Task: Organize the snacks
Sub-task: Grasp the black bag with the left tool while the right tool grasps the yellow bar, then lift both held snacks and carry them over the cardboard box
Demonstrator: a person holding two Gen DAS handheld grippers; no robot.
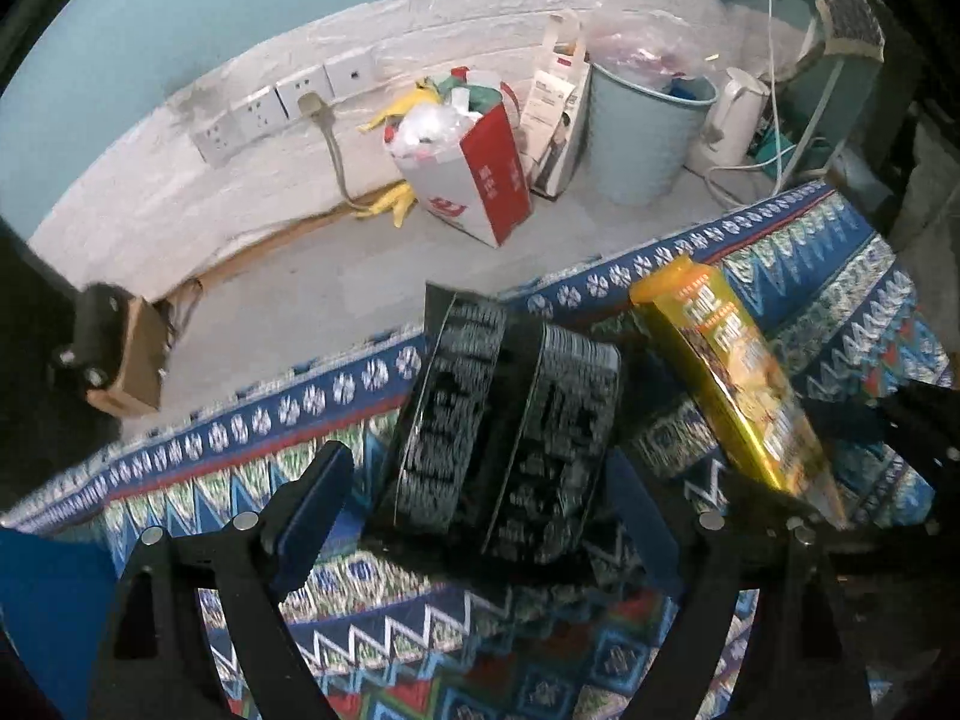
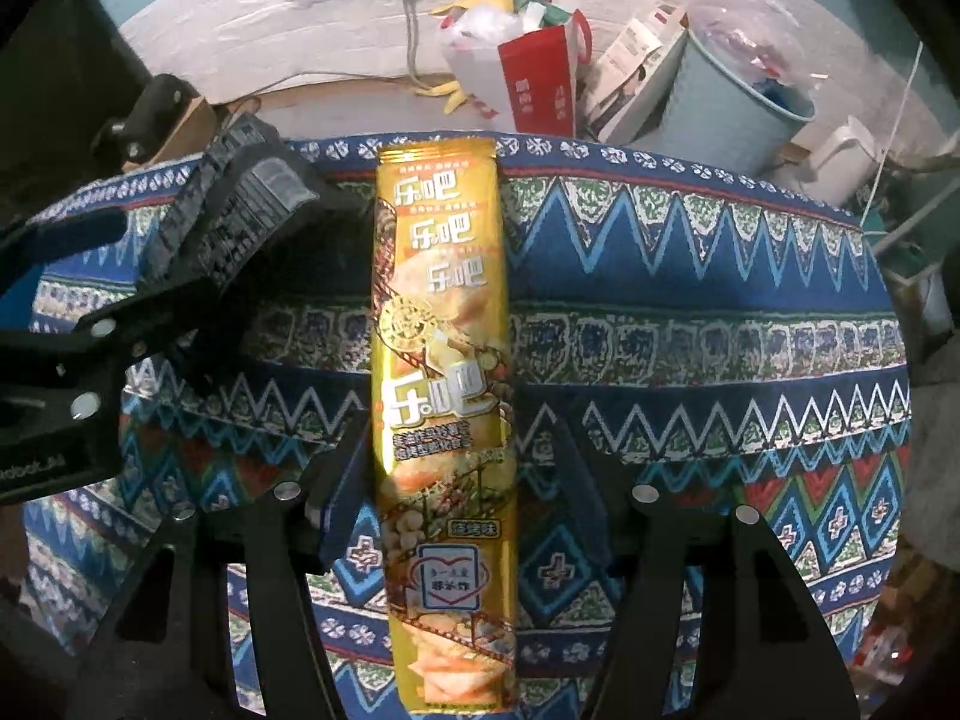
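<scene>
Both claws gape — left gripper (image 1: 474,492) straddles the black packets (image 1: 504,420), right gripper (image 2: 456,480) flanks the gold packet (image 2: 444,360), neither gripping.

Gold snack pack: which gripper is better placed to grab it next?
Right. The right gripper straddles the gold snack pack, jaws open either side of it. The left gripper is over the black packets, with the gold pack off to its side.
</scene>
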